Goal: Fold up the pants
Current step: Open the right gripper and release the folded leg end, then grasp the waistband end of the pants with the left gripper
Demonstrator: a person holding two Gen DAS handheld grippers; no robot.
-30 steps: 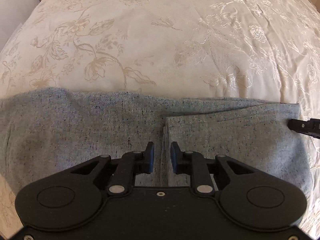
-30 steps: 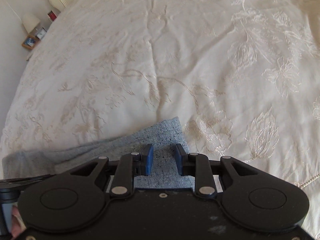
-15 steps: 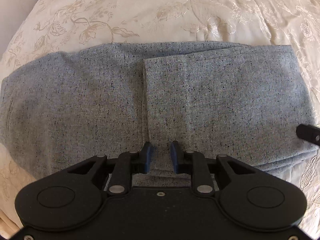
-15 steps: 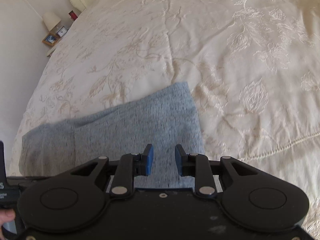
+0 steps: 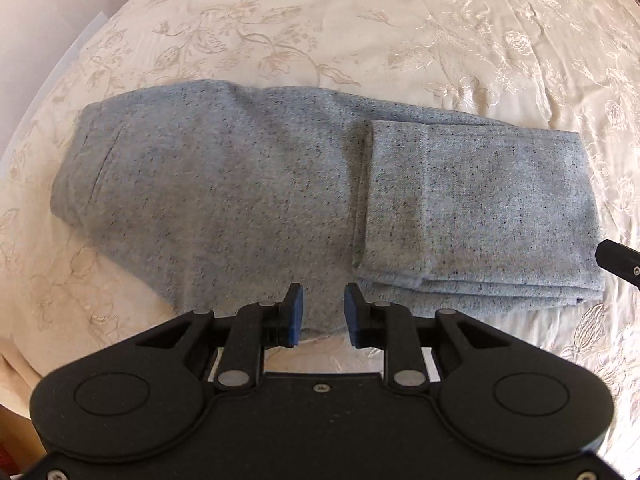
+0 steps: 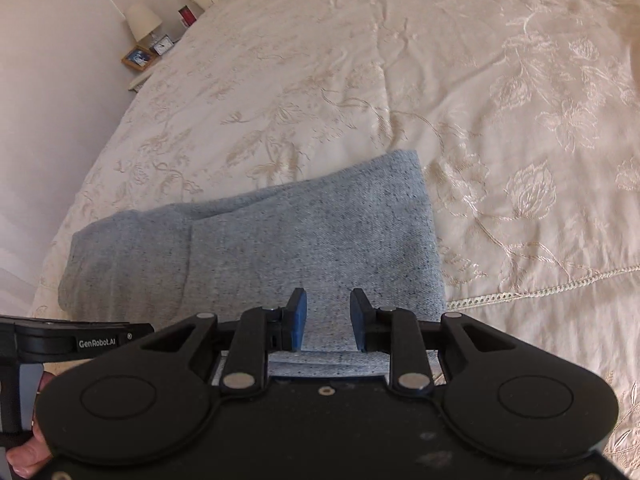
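Grey speckled pants lie flat on the cream bedspread, with the leg ends folded back over themselves as a stacked panel at the right. My left gripper is open and empty, above the near edge of the pants. The pants also show in the right wrist view. My right gripper is open and empty, over their right near part. A tip of the right gripper shows at the right edge of the left wrist view.
The embroidered cream bedspread stretches far beyond the pants. A nightstand with a lamp, a clock and a picture frame stands by the wall at the far left. The left gripper's body and the hand holding it are close on the left.
Both grippers have pulled back and up from the pants, so the whole folded garment now shows. The jaws stay open and the pants lie still.
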